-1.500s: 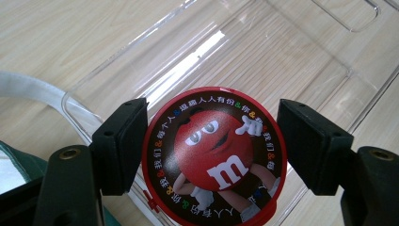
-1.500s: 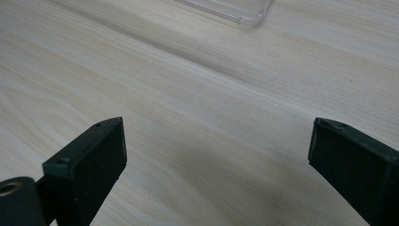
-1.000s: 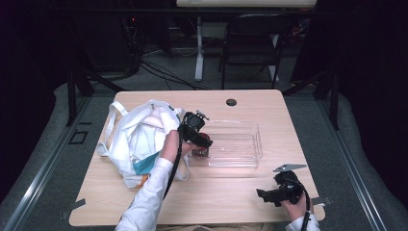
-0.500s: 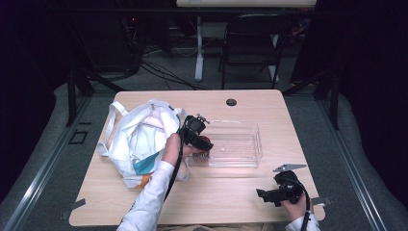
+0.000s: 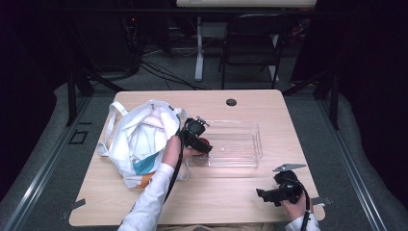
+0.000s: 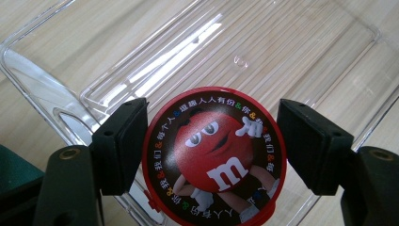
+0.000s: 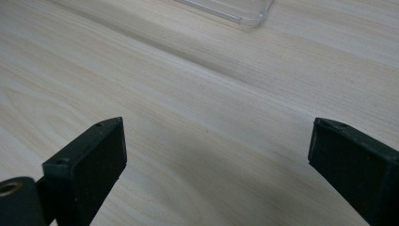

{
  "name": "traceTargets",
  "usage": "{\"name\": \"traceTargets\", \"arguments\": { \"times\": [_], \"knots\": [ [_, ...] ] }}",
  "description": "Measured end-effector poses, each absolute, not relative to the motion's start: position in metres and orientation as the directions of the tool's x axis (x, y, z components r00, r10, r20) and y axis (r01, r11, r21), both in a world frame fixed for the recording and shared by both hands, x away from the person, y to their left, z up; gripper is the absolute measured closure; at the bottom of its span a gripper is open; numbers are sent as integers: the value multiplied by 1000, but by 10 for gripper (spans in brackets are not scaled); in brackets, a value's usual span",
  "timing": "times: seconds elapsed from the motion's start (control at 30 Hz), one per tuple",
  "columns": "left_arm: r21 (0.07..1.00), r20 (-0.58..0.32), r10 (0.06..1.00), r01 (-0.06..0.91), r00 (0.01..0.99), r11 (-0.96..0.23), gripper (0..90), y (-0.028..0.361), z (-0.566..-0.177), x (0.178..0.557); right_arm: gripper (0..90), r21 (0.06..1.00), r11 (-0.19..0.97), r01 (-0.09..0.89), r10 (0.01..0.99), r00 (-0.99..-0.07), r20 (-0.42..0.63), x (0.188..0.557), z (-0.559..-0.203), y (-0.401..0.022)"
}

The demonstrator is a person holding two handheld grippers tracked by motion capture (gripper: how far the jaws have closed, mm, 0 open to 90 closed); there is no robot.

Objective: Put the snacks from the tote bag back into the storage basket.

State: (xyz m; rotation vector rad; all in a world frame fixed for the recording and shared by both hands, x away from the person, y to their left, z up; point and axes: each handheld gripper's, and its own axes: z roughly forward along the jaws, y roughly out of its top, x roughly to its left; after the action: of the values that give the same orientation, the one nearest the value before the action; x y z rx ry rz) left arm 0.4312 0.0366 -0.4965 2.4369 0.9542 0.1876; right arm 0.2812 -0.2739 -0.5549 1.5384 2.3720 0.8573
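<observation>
Carrying a round red candy tin [image 6: 214,155] clamped between its jaws, the left gripper [image 5: 196,136] hung over the near-left corner of the clear tray [image 5: 255,144]; judged next: lowering and releasing inside. The right gripper [image 5: 279,192] rested with jaws apart above the table [image 7: 197,94], the tray beyond it.

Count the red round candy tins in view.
1. The red candy tin sits clamped in the left gripper over the clear tray; the white bag may hide others.
</observation>
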Motion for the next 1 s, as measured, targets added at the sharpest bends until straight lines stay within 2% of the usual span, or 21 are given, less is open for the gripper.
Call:
{"name": "traceTargets", "arguments": {
  "times": [0.2,0.37,0.53,0.73,1.0],
  "knots": [
    [506,-31,665,586,746,-633,276,37,-499,427,46,558,295,775,882,-445,152,281,-555,-274],
    [507,-44,675,599,736,-620,268,39,-499,428,46,560,295,775,883,-444,149,280,-555,-274],
    [525,-72,689,615,721,-588,161,44,-493,430,46,559,295,775,883,-445,151,280,-555,-274],
    [553,-58,696,604,716,-575,85,49,-480,428,47,559,295,775,884,-444,149,280,-555,-274],
    [589,-17,714,584,700,-558,36,65,-457,421,46,559,295,775,884,-443,147,280,-554,-274]
  ]
}}
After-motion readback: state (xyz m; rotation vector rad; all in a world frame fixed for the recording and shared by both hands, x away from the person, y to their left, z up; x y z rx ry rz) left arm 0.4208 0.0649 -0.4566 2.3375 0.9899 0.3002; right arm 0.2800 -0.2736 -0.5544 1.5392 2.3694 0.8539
